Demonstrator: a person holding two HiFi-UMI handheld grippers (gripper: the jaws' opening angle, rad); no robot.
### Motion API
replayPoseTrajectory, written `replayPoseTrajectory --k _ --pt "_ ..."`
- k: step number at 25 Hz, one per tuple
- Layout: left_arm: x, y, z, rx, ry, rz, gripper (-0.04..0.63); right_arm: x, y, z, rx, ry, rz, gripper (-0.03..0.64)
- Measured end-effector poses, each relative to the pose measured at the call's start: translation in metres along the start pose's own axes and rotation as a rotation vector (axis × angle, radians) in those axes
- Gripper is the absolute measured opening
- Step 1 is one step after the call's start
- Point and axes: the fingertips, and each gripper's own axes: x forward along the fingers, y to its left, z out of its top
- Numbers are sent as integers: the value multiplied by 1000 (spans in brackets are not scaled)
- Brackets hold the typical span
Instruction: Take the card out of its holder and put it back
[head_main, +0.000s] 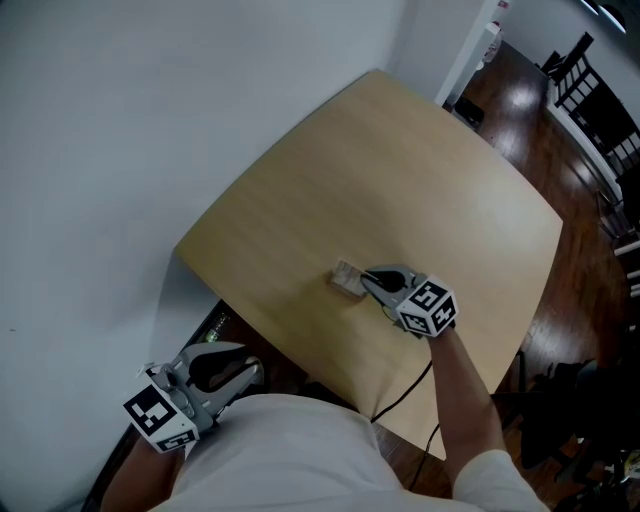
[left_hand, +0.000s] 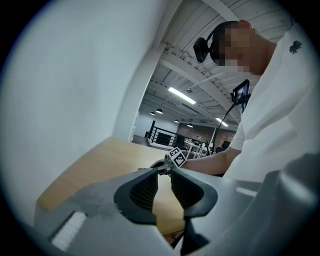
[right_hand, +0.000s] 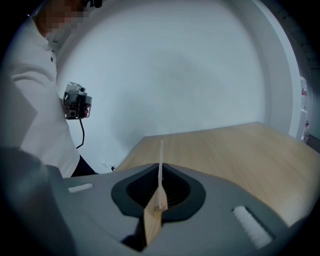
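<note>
A small wooden card holder (head_main: 347, 281) stands near the middle of the light wooden table (head_main: 400, 180). My right gripper (head_main: 366, 280) reaches it from the right. In the right gripper view a thin pale card (right_hand: 161, 150) stands edge-on, and the right gripper (right_hand: 160, 172) is shut on it. The holder's wooden block (right_hand: 161, 200) shows below the pads. My left gripper (head_main: 245, 366) hangs off the table's near left edge, by the person's body. Seen in its own view, the left gripper (left_hand: 164, 174) is open by a narrow gap with nothing in it.
A white wall runs along the table's left side. Dark wooden floor lies beyond the right edge, with black chairs (head_main: 600, 90) at the top right and a white pillar (head_main: 470, 50). A black cable (head_main: 405, 385) trails from the right gripper over the near table edge.
</note>
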Motion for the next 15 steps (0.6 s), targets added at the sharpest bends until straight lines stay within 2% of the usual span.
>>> replayPoseTrajectory --k 8,15 --pt "-3 0 0 14 -9 -26 87 -16 3 25 -6 -45 -31 21" --pt "-11 0 7 48 -32 -64 87 -46 11 62 -49 -103 -111 21"
